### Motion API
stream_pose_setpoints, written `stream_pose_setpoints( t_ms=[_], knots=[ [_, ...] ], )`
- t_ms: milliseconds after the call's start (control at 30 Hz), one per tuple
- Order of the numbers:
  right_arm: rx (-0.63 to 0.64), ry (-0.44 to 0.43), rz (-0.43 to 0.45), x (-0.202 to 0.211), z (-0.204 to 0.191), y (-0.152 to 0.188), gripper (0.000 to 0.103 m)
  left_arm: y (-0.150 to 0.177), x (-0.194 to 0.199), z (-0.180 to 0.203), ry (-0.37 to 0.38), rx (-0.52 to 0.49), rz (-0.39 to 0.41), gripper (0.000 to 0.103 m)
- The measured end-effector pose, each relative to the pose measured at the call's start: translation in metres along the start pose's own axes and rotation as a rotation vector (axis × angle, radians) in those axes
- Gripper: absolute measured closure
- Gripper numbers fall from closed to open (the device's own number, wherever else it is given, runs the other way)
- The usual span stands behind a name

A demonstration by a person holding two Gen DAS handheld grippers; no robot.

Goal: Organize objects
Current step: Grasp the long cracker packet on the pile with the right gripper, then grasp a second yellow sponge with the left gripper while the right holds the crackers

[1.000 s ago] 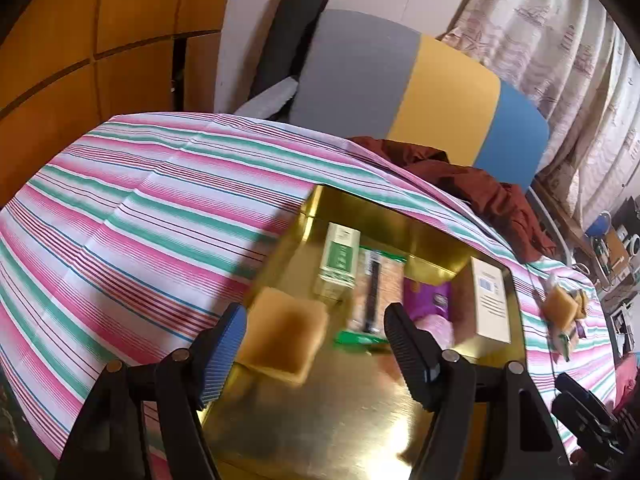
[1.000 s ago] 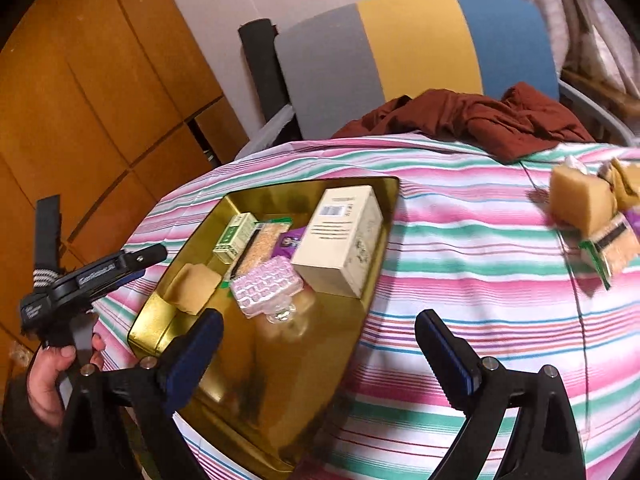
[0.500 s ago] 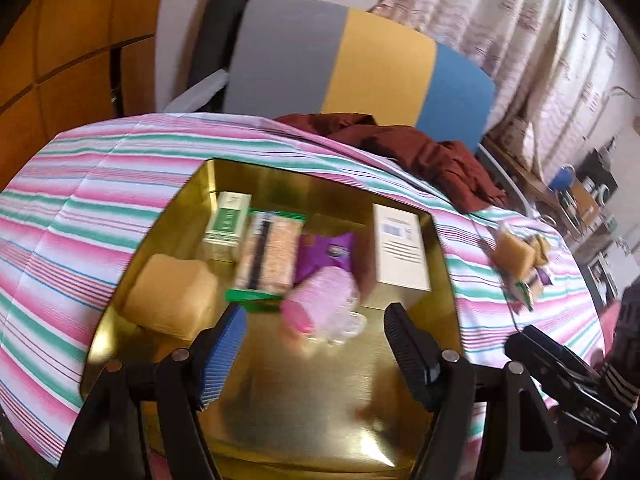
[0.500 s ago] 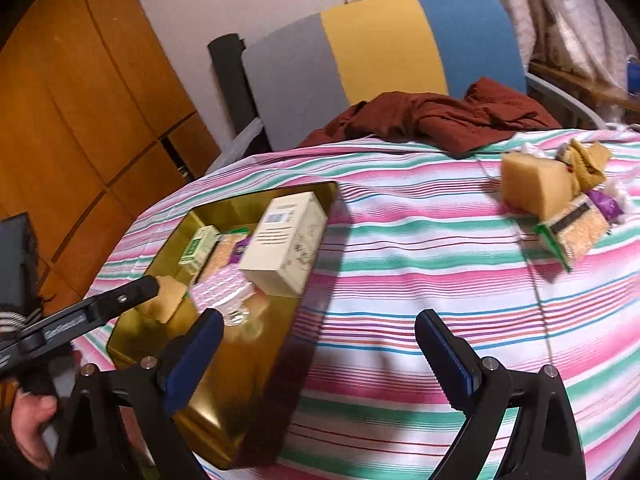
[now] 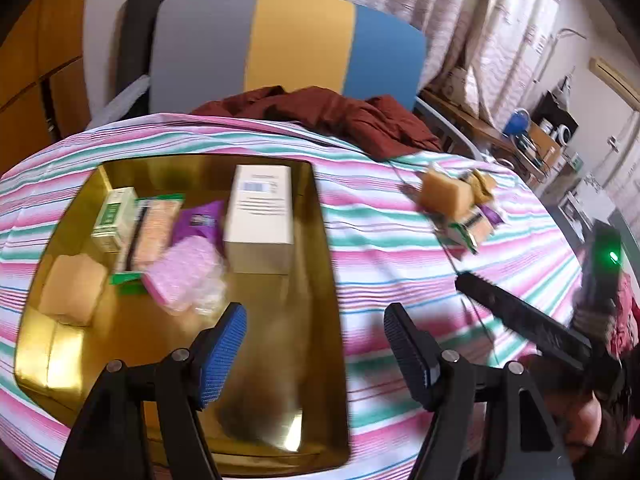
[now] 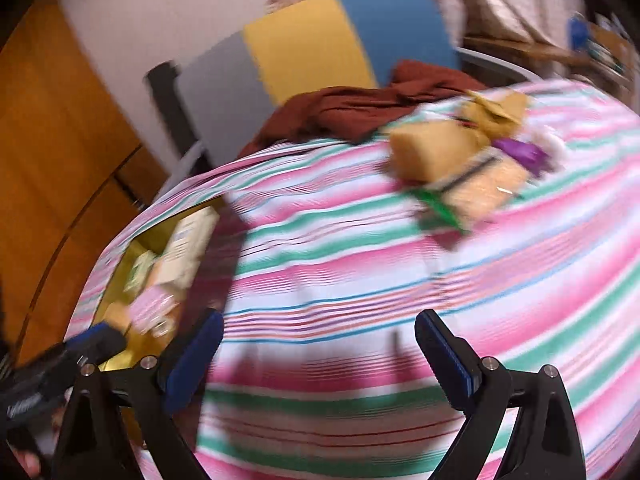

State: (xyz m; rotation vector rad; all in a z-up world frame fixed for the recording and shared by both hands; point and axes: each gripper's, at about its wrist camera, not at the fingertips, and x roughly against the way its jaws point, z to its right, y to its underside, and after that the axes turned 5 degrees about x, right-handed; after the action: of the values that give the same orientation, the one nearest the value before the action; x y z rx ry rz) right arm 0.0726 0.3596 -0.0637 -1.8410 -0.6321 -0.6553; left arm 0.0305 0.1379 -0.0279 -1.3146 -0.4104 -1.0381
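Note:
A gold tray (image 5: 328,280) lies on the striped tablecloth and holds a white box (image 5: 260,220), a green carton (image 5: 114,216), a pink bubble-wrap pack (image 5: 182,272), a tan block (image 5: 72,288) and snack packets. A loose pile to the right has a tan block (image 5: 444,196) (image 6: 432,152), a green-edged cracker pack (image 6: 476,192) and a purple packet (image 6: 520,152). My left gripper (image 5: 316,344) hangs open over the tray's right rim, empty. My right gripper (image 6: 320,356) hovers open above bare cloth, between tray and pile, holding nothing.
A chair (image 5: 280,40) with grey, yellow and blue panels stands behind the table, a dark red cloth (image 5: 340,116) draped onto the far table edge. Wooden cupboards (image 6: 52,140) fill the left. Cluttered shelves (image 5: 540,136) are at far right.
Both grippers have swung to the right: the tray slid left in both views and the loose pile came closer in the right wrist view. Both jaws stayed open.

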Motion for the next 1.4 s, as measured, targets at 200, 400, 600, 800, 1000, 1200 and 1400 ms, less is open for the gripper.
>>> stream_pose_setpoints(
  t_ms=[200,400,600,800,1000,1200,1400],
  knots=[
    [-0.121,0.144,0.05,0.003,0.063,-0.018,0.006,0.012,-0.008,0.031,0.032,-0.059,-0.027,0.031],
    [-0.187,0.208,0.08,-0.011,0.095,-0.062,0.011,0.013,-0.013,0.038,0.025,-0.07,-0.04,0.031],
    [-0.206,0.294,-0.005,-0.052,0.108,-0.094,0.021,0.014,-0.009,0.03,-0.001,-0.052,-0.037,0.031],
    [-0.149,0.293,-0.027,-0.067,0.11,-0.094,0.025,0.014,-0.014,0.028,-0.01,-0.038,-0.052,0.031],
    [-0.108,0.223,-0.03,-0.055,0.121,-0.075,0.045,0.015,-0.018,0.043,-0.008,-0.081,-0.055,0.031],
    [-0.085,0.209,-0.04,-0.038,0.135,-0.054,0.053,0.014,-0.026,0.057,0.006,-0.109,-0.075,0.031],
    [-0.013,0.28,-0.041,-0.025,0.15,-0.046,0.055,0.006,-0.036,0.074,0.015,-0.145,-0.085,0.031]
  ],
)
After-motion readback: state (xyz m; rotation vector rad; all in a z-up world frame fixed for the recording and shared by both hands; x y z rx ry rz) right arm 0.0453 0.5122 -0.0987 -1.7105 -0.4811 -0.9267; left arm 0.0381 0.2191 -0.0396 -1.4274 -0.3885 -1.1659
